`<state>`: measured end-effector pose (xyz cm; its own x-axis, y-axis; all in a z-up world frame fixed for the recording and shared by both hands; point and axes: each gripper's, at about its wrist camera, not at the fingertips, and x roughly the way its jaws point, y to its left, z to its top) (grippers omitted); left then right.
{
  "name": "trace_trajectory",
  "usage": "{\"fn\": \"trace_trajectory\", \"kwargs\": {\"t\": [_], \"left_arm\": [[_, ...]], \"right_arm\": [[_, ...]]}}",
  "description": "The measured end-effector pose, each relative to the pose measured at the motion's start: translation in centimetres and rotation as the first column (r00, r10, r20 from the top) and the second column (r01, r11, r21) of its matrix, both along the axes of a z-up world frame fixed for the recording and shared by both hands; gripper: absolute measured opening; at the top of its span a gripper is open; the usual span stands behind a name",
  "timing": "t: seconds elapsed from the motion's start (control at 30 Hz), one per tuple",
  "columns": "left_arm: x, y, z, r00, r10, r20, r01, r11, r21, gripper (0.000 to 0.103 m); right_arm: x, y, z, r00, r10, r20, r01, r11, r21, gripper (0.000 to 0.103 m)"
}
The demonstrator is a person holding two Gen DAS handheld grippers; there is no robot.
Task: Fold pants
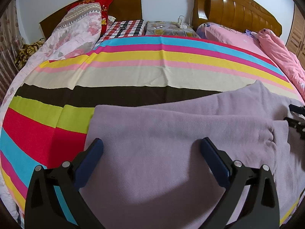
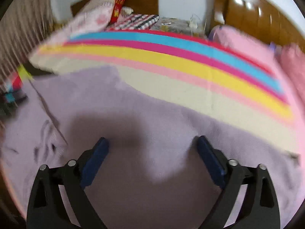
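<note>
Lilac knit pants (image 1: 171, 137) lie flat on a striped bedsheet (image 1: 133, 72). Their ribbed waistband edge (image 1: 280, 133) is at the right in the left wrist view. My left gripper (image 1: 151, 145) is open and empty, hovering over the pants' left part. The right gripper's tip shows at that view's right edge (image 1: 297, 118). In the blurred right wrist view my right gripper (image 2: 152, 143) is open and empty above the pants (image 2: 152, 114), with the waistband folds (image 2: 49, 133) to its left.
Folded quilts and pillows (image 1: 76, 30) lie at the bed's far left, and a pink quilt (image 1: 276, 53) at the far right. Wooden headboards (image 1: 238, 9) stand behind. A small table with a power strip (image 1: 181, 25) sits between the beds.
</note>
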<state>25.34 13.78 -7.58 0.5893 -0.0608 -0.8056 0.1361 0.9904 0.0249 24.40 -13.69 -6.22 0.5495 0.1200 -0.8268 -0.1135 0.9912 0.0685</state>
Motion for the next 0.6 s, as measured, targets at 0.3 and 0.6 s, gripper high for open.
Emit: {"fn": "trace_trajectory", "kwargs": {"t": [0.3,0.6], "left_arm": [[0.0,-0.2,0.0,1.000,0.013,0.009,-0.013,1.000,0.019,0.102],[-6.6,-4.2,4.8,0.978,0.025,0.206,-0.023,1.000,-0.010,0.101]], "right_arm": [[0.0,-0.9,0.0,1.000,-0.003,0.013,0.002,0.998,0.057,0.092],[-11.4,-5.1,6.2,0.970,-0.163,0.182,0.129,0.974,0.186,0.092]]}}
